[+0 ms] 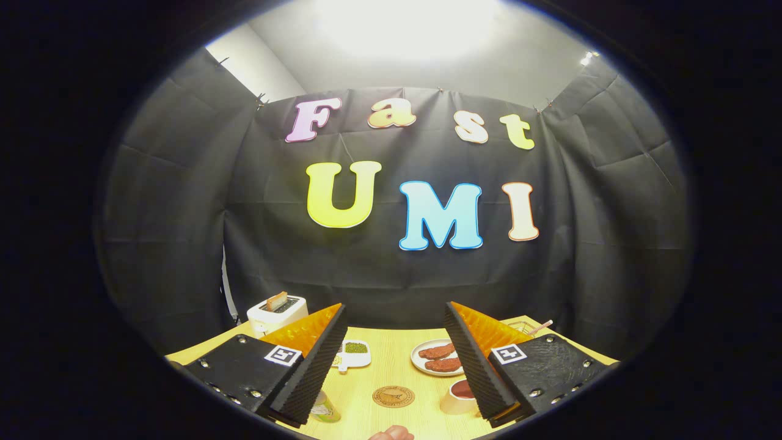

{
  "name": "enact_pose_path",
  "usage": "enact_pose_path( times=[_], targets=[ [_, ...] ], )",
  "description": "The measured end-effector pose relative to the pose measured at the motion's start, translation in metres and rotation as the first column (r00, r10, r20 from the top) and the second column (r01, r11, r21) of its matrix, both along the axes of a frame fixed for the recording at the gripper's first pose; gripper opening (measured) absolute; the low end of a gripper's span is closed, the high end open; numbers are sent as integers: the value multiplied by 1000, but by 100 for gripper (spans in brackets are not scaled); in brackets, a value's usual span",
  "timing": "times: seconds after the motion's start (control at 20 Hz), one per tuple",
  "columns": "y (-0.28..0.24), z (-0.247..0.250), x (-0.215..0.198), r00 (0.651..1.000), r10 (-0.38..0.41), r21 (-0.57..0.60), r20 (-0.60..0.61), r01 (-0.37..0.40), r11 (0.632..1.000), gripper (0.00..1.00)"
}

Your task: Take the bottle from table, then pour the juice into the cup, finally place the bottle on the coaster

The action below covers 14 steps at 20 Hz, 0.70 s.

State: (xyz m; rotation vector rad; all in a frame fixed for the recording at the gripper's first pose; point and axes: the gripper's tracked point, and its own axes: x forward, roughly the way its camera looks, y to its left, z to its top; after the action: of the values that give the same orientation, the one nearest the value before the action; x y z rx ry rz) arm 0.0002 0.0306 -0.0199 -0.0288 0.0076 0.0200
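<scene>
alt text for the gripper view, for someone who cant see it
The gripper is open above a wooden table, holding nothing. Between its fingers lie a round coaster and a cup; a bottle sits by one finger, a toaster beyond.

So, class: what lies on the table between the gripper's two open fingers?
In the gripper view, the round coaster lies on the bare wooden table between the open fingers of the gripper.
</scene>
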Motion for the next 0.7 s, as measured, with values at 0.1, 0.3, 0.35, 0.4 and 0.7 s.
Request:
enact_pose_path(
  times=[0.1, 0.3, 0.35, 0.4, 0.7],
  targets=[
    [4, -5, -2, 1000, -1, -6, 2, 1, 1000, 98],
    [23, -25, -5, 1000, 22, 5, 2, -22, 1000, 97],
    [29, -34, -6, 1000, 28, 9, -2, -28, 1000, 97],
    [36, -40, -6, 999, 36, 16, -4, -36, 999, 98],
    [74, -85, -8, 994, 113, 127, 5, -113, 985, 98]
  ],
)
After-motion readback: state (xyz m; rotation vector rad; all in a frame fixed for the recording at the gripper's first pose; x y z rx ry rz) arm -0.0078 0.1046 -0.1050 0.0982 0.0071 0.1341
